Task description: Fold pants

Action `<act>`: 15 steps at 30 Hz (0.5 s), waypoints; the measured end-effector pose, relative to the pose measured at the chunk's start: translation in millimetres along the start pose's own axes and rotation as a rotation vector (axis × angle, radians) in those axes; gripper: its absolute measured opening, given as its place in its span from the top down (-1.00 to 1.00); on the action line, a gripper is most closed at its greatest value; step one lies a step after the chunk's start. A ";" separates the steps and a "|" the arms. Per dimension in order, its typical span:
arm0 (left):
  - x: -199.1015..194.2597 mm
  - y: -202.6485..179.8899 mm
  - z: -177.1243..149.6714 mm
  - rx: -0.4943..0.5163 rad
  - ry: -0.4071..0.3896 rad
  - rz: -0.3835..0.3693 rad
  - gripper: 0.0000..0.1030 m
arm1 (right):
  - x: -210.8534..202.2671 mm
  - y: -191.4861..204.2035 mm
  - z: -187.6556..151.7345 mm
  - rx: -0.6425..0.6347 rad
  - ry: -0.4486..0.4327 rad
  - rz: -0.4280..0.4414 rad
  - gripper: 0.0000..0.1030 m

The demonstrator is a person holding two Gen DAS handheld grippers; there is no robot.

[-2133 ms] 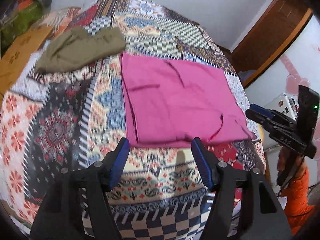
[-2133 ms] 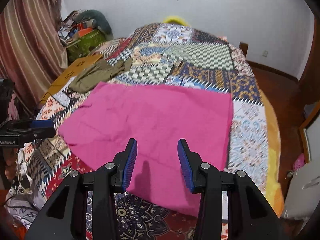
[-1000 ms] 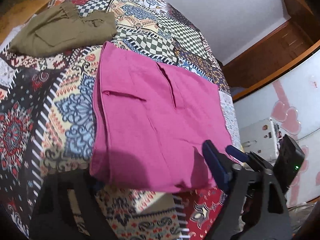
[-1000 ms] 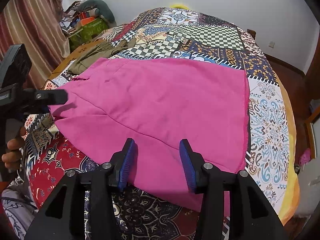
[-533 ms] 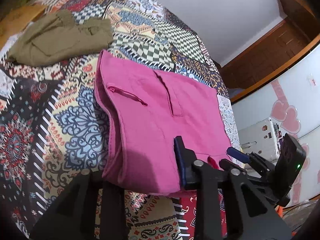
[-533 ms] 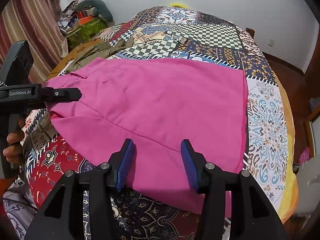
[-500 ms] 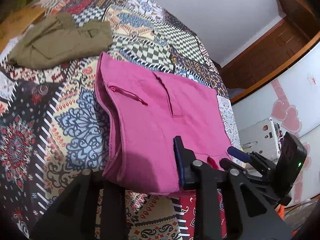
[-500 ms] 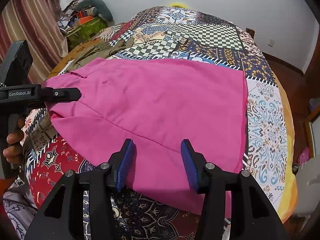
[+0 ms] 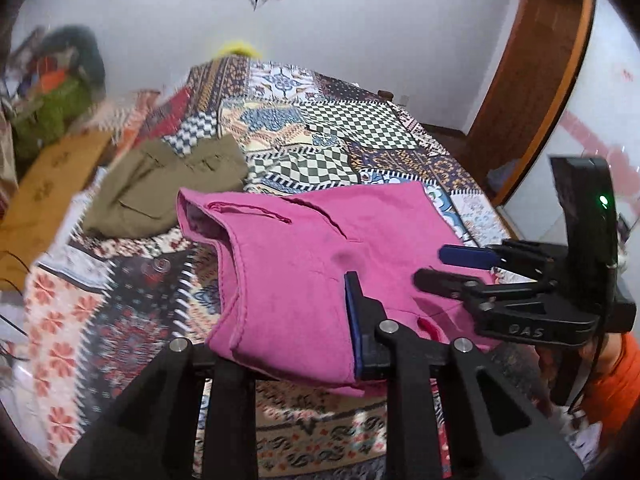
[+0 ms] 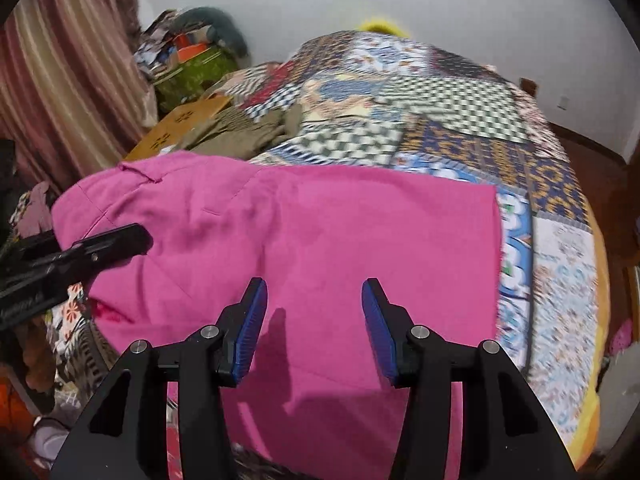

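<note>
The pink pants (image 9: 304, 264) lie on the patchwork bedspread (image 9: 332, 136), and their near waistband edge is raised off it where the left gripper (image 9: 288, 344) pinches the fabric; its jaws have just been closing, with the cloth bunched between them and only one blue pad (image 9: 354, 320) showing. In the right wrist view the right gripper (image 10: 314, 328) sits over the near part of the pants with its jaws spread and the pads clear of the cloth. A pair of olive-green pants (image 9: 168, 188) lies crumpled on the bedspread beyond the pink pair, just beside its far corner. An orange sleeve (image 9: 612, 384) shows behind the right gripper's handle.
</note>
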State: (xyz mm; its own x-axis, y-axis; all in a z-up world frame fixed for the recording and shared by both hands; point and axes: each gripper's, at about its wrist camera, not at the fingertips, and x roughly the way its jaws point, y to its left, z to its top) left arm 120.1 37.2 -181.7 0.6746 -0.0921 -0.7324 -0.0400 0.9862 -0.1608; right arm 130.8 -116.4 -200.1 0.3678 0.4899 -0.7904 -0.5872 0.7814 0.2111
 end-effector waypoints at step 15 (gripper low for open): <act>-14.9 -21.4 7.5 0.113 -0.053 0.037 0.58 | 18.9 23.0 -9.5 -0.065 0.092 0.040 0.12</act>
State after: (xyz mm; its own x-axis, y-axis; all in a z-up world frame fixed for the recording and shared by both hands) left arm 116.5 18.5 -162.4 0.7124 -0.0507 -0.7000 0.0154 0.9983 -0.0566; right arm 117.4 -92.9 -215.7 0.2771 0.4802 -0.8322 -0.6466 0.7339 0.2082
